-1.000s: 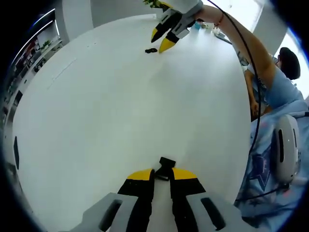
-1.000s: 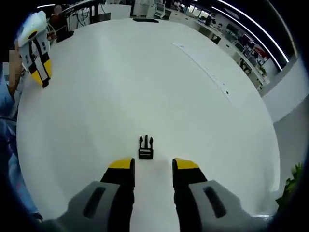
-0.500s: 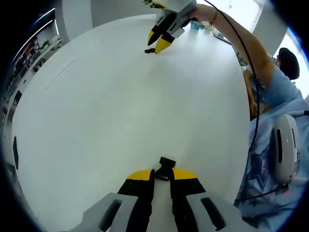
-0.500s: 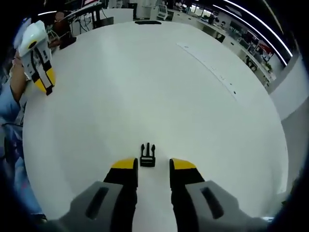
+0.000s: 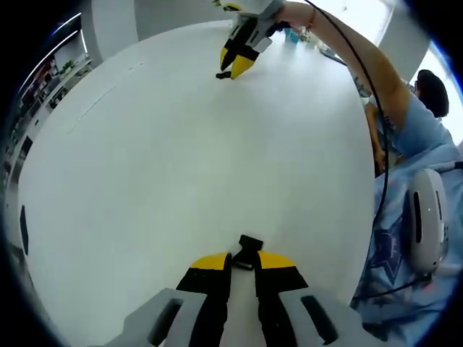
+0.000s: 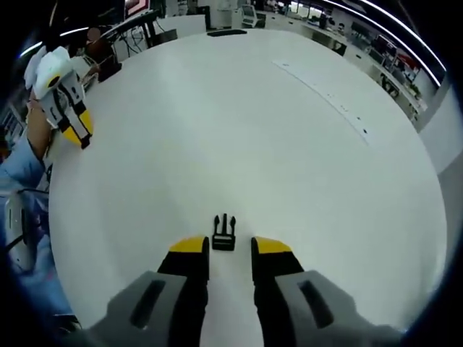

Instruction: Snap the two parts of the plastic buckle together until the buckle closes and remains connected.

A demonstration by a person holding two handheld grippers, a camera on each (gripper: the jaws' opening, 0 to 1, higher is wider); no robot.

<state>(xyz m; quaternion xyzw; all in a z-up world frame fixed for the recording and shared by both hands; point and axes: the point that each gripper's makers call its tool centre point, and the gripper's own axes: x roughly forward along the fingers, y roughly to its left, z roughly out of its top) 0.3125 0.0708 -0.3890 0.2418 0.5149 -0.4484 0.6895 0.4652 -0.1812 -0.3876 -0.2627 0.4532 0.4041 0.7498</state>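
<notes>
Left gripper view has the left tongs nearly shut on a black buckle part, the socket half, which pokes out just past the yellow tips above the white bench. Across the bench, the right tongs sit low over the other piece. Right gripper view puts those right tongs parted, with the pronged half lying flat on the bench just ahead of the gap between the tips, prongs pointing away. To do this pick well, I judge the tips should slide on until they straddle the body, not the springy prongs, then close squarely so it does not twist. Far ahead on the left, the left tongs hang near the bench edge.
</notes>
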